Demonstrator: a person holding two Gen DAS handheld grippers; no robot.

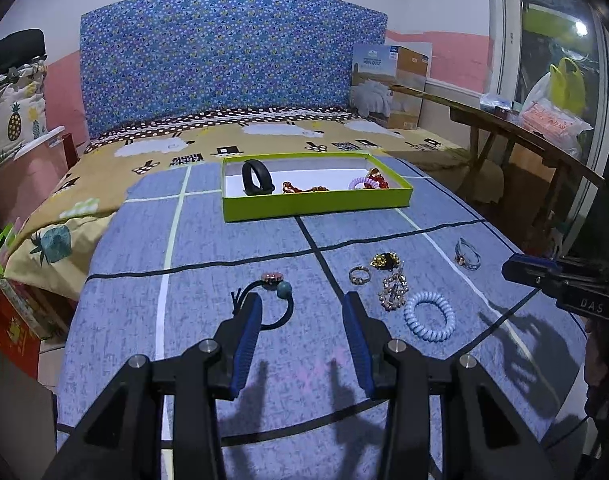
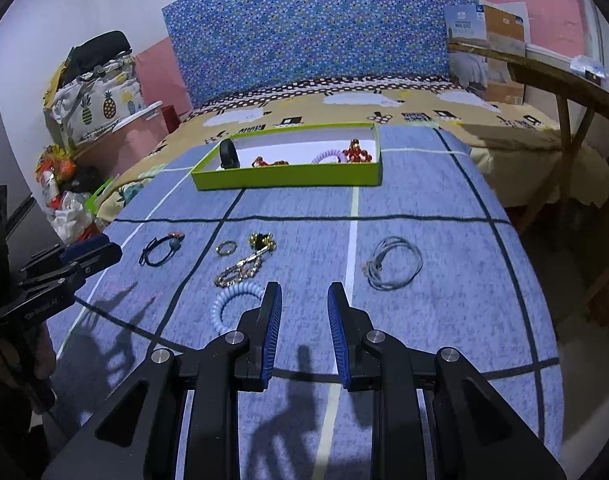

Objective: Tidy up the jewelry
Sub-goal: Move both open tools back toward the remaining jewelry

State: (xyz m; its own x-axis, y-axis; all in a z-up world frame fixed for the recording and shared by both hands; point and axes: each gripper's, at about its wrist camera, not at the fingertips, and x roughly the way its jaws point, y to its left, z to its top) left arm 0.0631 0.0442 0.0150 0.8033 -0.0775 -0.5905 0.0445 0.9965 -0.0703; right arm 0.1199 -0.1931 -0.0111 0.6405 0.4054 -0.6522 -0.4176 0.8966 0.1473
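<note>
A blue woven bedspread (image 1: pixel 264 248) crossed by dark and pale lines carries everything. At its far end sits a shallow green cardboard box (image 1: pixel 316 200) with a white floor, already holding a black band (image 1: pixel 256 178), red beads (image 1: pixel 300 188) and a lilac coil tie (image 1: pixel 362 182).

Sorting looks partway done. The left gripper (image 1: pixel 302 304) hangs wide and empty, the right gripper (image 2: pixel 304 292) narrower, also empty.

Loose pieces lie near: a pale blue spiral hair tie (image 1: pixel 429 315), a grey cord bracelet (image 2: pixel 392 264), a black elastic with a teal bead (image 1: pixel 270 300), a rhinestone clip (image 1: pixel 393 290), a gold ring (image 1: pixel 359 275). Next probably means lowering open jaws around one.
</note>
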